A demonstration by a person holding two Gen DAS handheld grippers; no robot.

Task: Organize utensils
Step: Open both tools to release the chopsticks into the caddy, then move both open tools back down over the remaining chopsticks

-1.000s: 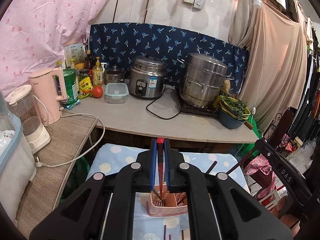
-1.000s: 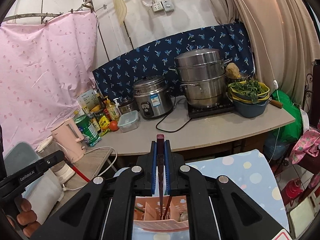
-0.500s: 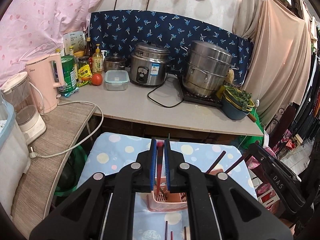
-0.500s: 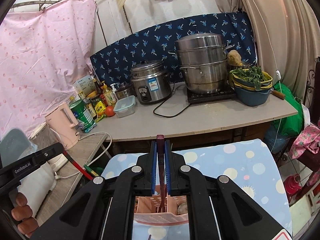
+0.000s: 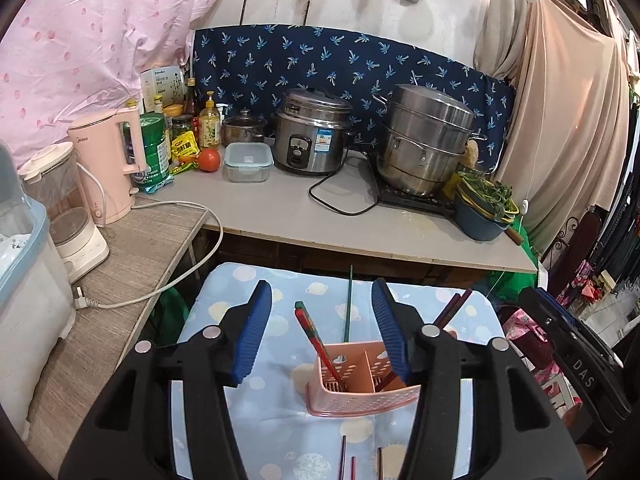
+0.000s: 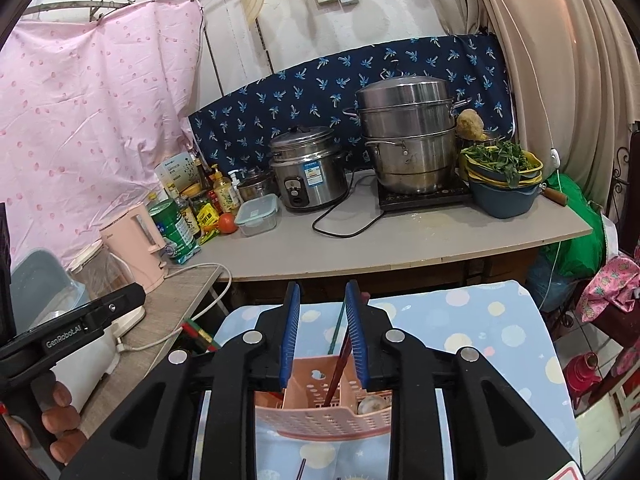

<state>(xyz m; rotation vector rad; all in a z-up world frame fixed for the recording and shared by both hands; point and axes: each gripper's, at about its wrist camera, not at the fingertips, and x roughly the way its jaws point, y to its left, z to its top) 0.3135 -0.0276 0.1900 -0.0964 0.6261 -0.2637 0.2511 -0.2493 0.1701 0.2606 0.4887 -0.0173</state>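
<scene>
Over the pink holder [image 5: 362, 380] both grippers [image 5: 320, 332] [image 6: 322, 336] are opening, dropping chopsticks [image 5: 316, 340] [image 6: 338, 364] in; next we grab more.

Both handheld tools share one build: the left gripper [image 5: 322, 328] and the right gripper [image 6: 322, 330] each have glossy black plastic arms with triangular cut-outs, round silver screws at the joints, and ribbed blue pads [image 5: 254, 330] on the fingers. White lettering marks their black bodies, "GenRobot.AI" on one and "DAS" on the other.
</scene>
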